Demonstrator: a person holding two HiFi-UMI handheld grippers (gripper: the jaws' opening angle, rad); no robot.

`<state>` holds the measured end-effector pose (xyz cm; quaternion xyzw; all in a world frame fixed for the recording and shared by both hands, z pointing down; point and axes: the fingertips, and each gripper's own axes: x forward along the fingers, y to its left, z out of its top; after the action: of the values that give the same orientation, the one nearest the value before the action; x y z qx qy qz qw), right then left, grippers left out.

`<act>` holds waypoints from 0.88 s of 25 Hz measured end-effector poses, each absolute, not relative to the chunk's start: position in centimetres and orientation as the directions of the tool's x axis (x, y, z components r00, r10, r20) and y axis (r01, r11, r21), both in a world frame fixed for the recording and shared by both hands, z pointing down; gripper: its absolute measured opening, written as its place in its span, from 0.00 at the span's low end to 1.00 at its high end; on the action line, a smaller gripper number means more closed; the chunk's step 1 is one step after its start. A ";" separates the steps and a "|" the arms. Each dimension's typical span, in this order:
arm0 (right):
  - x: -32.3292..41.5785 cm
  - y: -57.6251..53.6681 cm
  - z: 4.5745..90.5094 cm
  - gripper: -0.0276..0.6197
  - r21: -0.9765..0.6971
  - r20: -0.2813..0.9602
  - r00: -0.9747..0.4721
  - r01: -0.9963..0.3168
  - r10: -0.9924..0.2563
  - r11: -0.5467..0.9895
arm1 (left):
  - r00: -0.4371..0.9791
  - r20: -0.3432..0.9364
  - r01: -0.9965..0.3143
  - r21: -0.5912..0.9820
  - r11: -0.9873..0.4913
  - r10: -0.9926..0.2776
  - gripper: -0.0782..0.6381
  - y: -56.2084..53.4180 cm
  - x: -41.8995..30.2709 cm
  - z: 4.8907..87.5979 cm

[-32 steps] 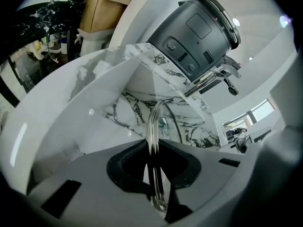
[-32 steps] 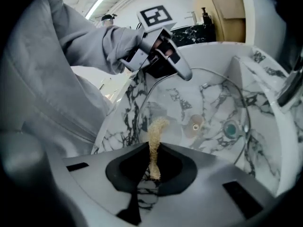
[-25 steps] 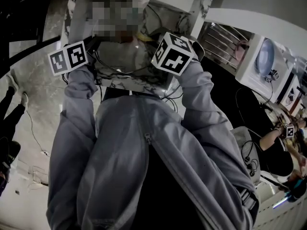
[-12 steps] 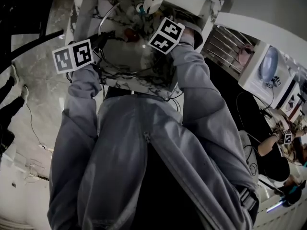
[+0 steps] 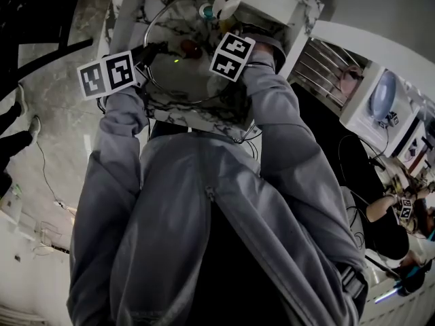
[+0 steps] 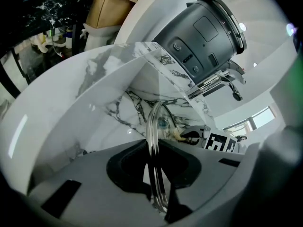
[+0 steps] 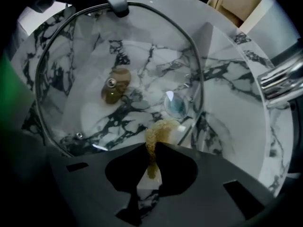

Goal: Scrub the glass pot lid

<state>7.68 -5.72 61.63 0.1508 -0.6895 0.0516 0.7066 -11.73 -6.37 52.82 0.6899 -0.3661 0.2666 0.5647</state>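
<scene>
Lid [image 6: 154,136] rim gripped edge-on by left gripper [image 6: 158,193] | right gripper [image 7: 151,167] pinches sponge [image 7: 158,131], mostly hidden between jaws

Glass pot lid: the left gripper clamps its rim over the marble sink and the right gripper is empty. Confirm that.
Wrong on one point: the right gripper is not empty; its jaws are shut on a yellowish scrubber, as the right gripper view shows. The left gripper does clamp the glass pot lid by its rim over the marble sink.
</scene>
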 end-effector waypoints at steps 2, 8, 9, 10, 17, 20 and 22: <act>7.3 -3.6 61.8 0.12 0.063 0.997 0.049 -0.250 -0.052 0.966 | 0.588 0.782 -0.807 0.582 -0.097 -0.205 0.20 -6.4 -11.8 52.7; 6.2 2.6 61.3 0.12 -0.109 0.988 0.089 -0.165 0.124 0.980 | 0.589 0.780 -0.808 0.574 -0.131 -0.210 0.20 -6.5 -11.6 52.5; 6.0 3.6 61.2 0.12 -0.131 0.985 0.090 -0.152 0.146 0.980 | 0.588 0.781 -0.809 0.573 -0.133 -0.212 0.20 -6.4 -11.6 52.5; 5.7 4.4 61.0 0.12 -0.151 0.982 0.089 -0.141 0.165 0.978 | 0.588 0.780 -0.809 0.572 -0.135 -0.213 0.20 -6.4 -11.6 52.5; 4.2 9.1 59.4 0.12 -0.287 0.954 0.065 -0.101 0.294 0.953 | 0.588 0.778 -0.808 0.571 -0.141 -0.220 0.20 -6.4 -11.5 52.4; 3.7 10.6 58.7 0.12 -0.332 0.940 0.053 -0.080 0.337 0.940 | 0.588 0.779 -0.809 0.570 -0.144 -0.219 0.20 -6.3 -11.5 52.4; 3.2 11.4 58.1 0.12 -0.357 0.933 0.032 -0.072 0.360 0.931 | 0.587 0.779 -0.809 0.568 -0.148 -0.219 0.20 -6.3 -11.5 52.3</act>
<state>3.21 11.37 58.12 -0.1057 -0.6791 0.1520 0.7103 -11.51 -6.32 52.35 0.7070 -0.3637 0.2722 0.5421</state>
